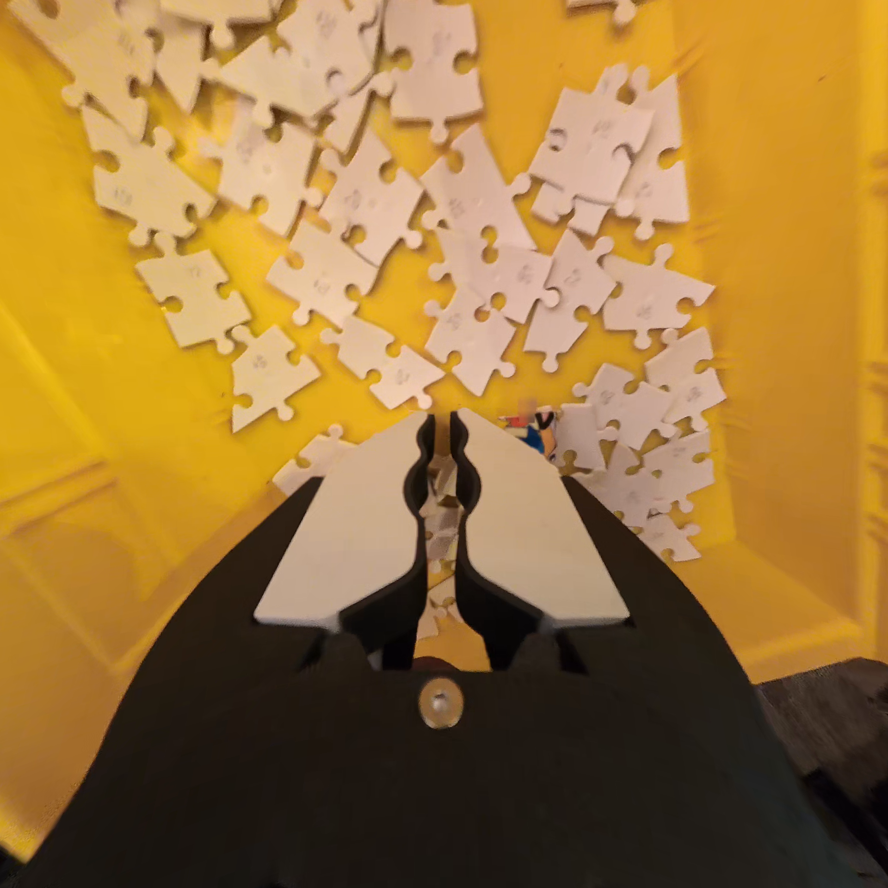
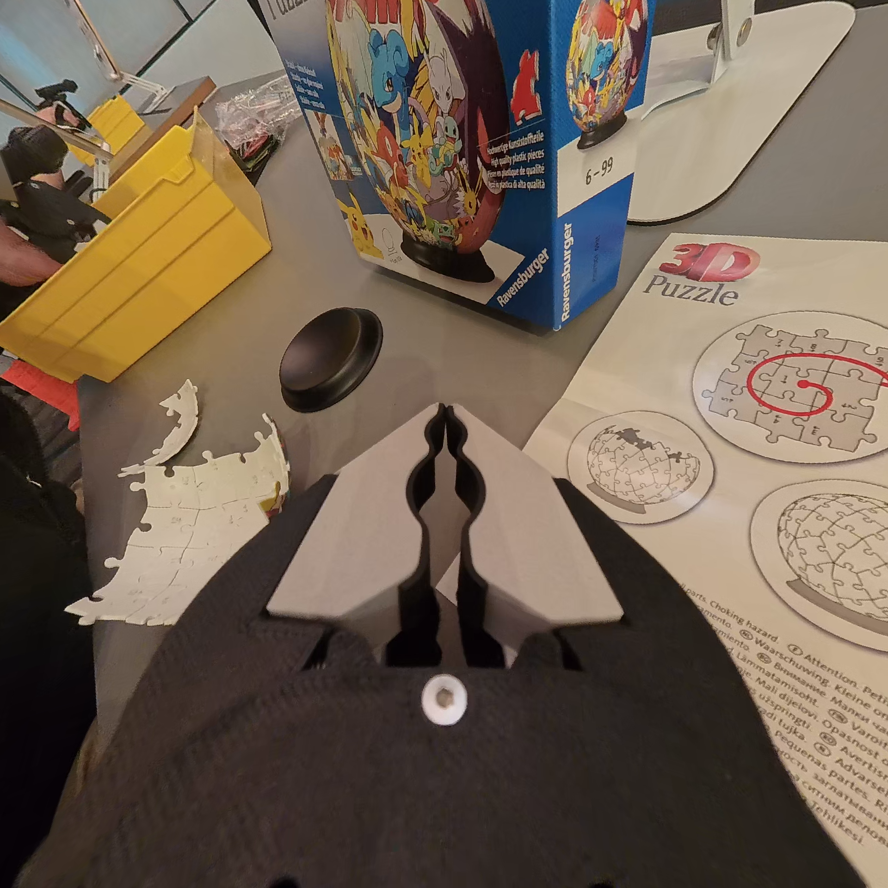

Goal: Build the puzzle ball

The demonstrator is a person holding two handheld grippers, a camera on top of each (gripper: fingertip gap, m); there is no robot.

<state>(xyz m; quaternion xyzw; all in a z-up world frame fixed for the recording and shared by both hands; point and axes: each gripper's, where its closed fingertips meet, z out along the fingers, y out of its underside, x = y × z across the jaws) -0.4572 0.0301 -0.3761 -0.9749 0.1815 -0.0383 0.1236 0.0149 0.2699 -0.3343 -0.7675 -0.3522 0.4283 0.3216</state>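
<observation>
In the left wrist view, many white puzzle pieces [image 1: 365, 206] lie face down and scattered on the floor of a yellow bin [image 1: 86, 384]. One piece [image 1: 533, 427] shows its coloured side just right of my fingertips. My left gripper [image 1: 443, 415] hangs inside the bin over the pieces, its jaws almost together with a thin slit between them and nothing seen held. In the right wrist view, my right gripper [image 2: 443, 408] is shut and empty above the grey table. A curved, partly joined shell of pieces [image 2: 192, 528] lies to its left, with a smaller curved strip [image 2: 180, 423] behind it.
A black round stand [image 2: 331, 358] sits just beyond the right gripper. The blue puzzle box [image 2: 461, 158] stands behind it. An instruction sheet [image 2: 721, 432] lies on the right. The yellow bin [image 2: 144, 269] is at the left, with a person's arm beside it. Spacing between my two grippers at the tips: around 55 cm.
</observation>
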